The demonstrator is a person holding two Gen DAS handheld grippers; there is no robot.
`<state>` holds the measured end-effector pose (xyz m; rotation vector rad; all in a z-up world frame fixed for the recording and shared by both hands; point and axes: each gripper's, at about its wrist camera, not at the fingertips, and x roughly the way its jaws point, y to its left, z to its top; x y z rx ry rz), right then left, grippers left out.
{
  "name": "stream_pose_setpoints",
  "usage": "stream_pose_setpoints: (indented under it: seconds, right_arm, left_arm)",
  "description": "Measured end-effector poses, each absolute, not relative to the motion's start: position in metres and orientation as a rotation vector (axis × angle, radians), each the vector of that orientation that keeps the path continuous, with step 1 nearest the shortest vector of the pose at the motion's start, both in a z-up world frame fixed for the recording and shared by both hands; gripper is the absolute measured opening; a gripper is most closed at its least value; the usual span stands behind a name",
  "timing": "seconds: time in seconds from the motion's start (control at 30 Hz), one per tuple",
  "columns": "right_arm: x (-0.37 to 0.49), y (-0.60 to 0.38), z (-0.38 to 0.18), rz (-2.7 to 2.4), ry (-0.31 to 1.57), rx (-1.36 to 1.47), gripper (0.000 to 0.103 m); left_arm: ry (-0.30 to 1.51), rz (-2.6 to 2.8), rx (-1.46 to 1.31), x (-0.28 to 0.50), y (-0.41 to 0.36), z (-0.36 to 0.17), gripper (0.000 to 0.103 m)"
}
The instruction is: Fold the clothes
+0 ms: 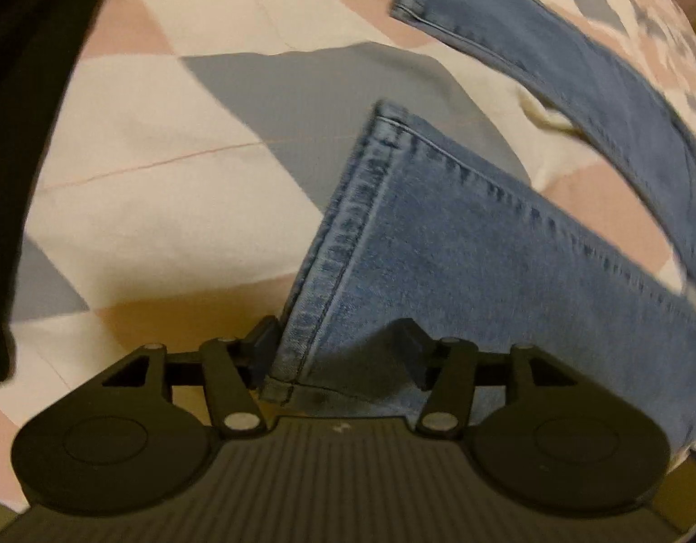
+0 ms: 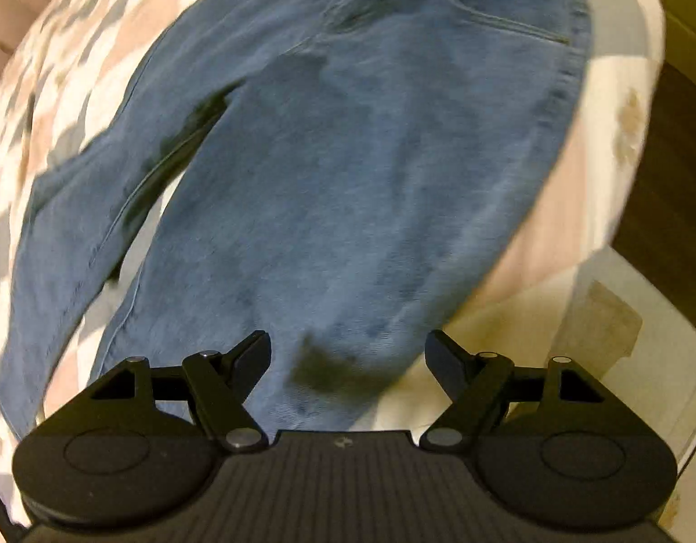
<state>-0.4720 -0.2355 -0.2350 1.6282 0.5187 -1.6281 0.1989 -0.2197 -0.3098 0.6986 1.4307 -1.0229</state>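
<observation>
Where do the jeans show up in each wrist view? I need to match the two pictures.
Left wrist: the jeans fill the right half; the near leg's hem corner lies between the open left gripper fingers, the other leg upper right.
Right wrist: they fill the centre, waistband at top, above the open right gripper.
Shared landmark: the checked bedsheet under them.

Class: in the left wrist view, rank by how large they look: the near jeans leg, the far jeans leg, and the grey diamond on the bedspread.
1. Near jeans leg, though closeness to the camera inflates it.
2. Far jeans leg and grey diamond: too alike to rank.
</observation>
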Motion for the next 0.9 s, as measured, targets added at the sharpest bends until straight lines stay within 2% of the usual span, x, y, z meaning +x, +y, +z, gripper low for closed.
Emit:
stream_pose_setpoints:
  seconds: [0.2,0.43,0.47,0.5,0.53,0.57,0.6,0.7,0.8,0.9]
  right_arm:
    - [-0.461,-0.211,-0.233,-1.603,0.442,1.629,0.077]
    - [-0.455,-0.193,-0.227,-1.571,0.419,1.635,0.078]
    - [-0.456,-0.191,-0.226,-1.572,0.413,1.634,0.078]
    - [-0.457,-0.189,-0.226,-1.575,0.403,1.635,0.078]
    - [-0.459,-0.188,-0.226,-1.578,0.393,1.640,0.078]
    - [-0.460,-0.187,-0.227,-1.584,0.382,1.648,0.078]
    - [-0.459,-0.188,-0.229,-1.590,0.371,1.655,0.078]
    - [-0.462,-0.187,-0.231,-1.596,0.346,1.655,0.078]
    - [-0.467,-0.183,-0.230,-1.601,0.334,1.646,0.078]
    - [-0.476,-0.182,-0.233,-1.617,0.313,1.656,0.078]
  left_arm:
    - [1.455,-1.045,0.595,0.215,-0.201,-0.304,0.054]
    - [1.394,-1.048,0.649,0.221,-0.206,-0.311,0.054]
    - [1.397,-1.053,0.647,0.223,-0.205,-0.311,0.050]
    - [1.396,-1.068,0.659,0.221,-0.205,-0.311,0.040]
    - [1.389,-1.083,0.684,0.216,-0.206,-0.312,0.037]
    - [1.376,-1.095,0.717,0.211,-0.207,-0.312,0.027]
    - [1.367,-1.114,0.749,0.205,-0.207,-0.311,0.012]
    - [1.300,-1.182,0.810,0.193,-0.197,-0.286,0.012]
    - [1.327,-1.200,0.745,0.204,-0.172,-0.244,0.013]
    - [1.276,-1.247,0.755,0.204,-0.152,-0.213,0.014]
